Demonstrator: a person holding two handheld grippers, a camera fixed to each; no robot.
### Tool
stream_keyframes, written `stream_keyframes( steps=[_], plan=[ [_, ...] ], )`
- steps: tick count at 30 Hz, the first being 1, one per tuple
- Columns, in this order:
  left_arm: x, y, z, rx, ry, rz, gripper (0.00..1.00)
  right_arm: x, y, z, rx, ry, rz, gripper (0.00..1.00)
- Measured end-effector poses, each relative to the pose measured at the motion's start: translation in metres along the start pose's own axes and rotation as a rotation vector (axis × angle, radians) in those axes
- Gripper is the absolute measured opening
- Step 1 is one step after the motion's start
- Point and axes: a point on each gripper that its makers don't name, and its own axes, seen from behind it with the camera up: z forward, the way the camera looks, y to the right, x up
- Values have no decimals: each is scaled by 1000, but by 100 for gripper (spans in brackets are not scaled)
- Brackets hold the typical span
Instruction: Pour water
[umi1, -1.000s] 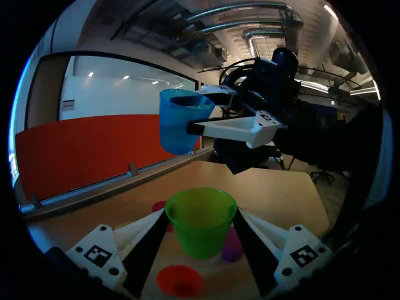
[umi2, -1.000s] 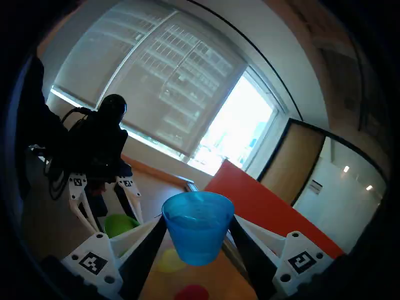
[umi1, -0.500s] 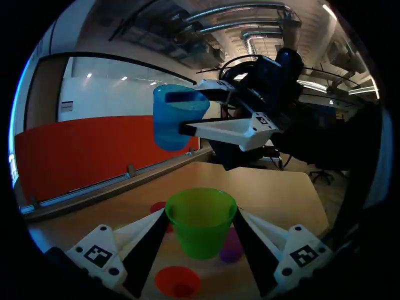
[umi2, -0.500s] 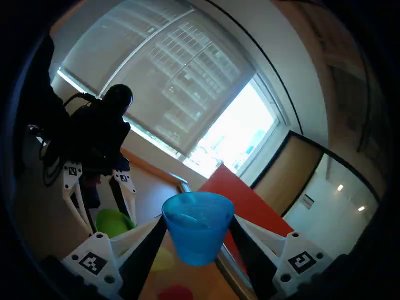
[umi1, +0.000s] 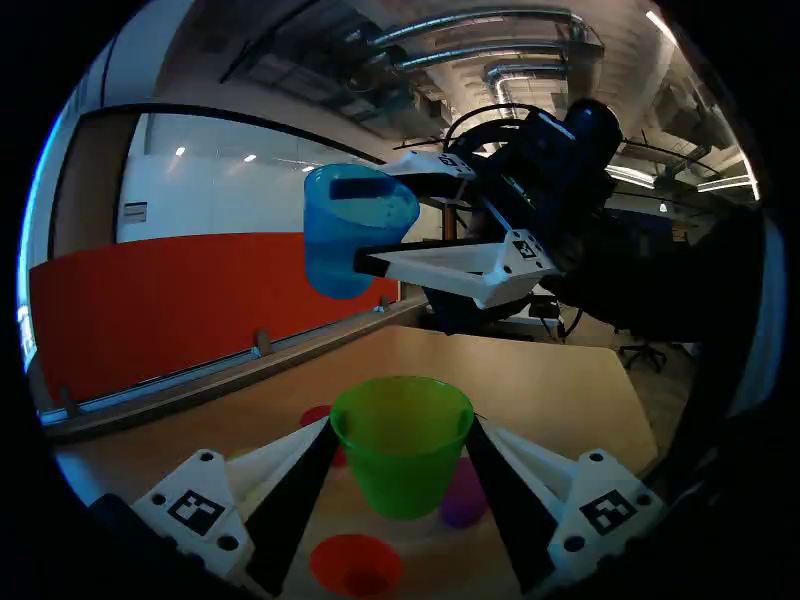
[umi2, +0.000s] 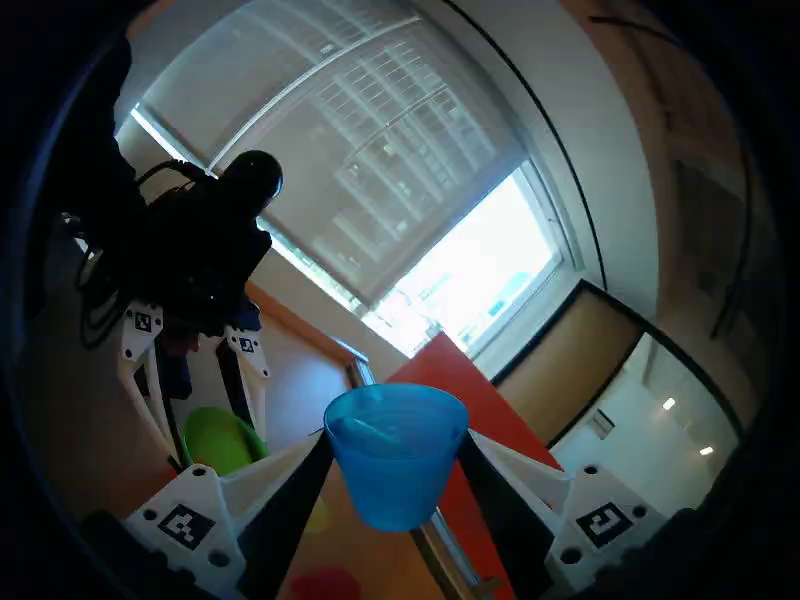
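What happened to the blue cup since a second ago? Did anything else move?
The blue cup, clamped in the right gripper, went up a little and to the left in the left gripper view. It also began to tip, and the right gripper view turns with it. The green cup stayed clamped in the left gripper, in the same place.
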Motion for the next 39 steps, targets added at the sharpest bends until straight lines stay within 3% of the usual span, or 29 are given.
stream_keyframes(
  steps=[39],
  plan=[
    [10,-3,4,6,18,4,88,-4,8,9,-4,-53,-269,90]
  ],
)
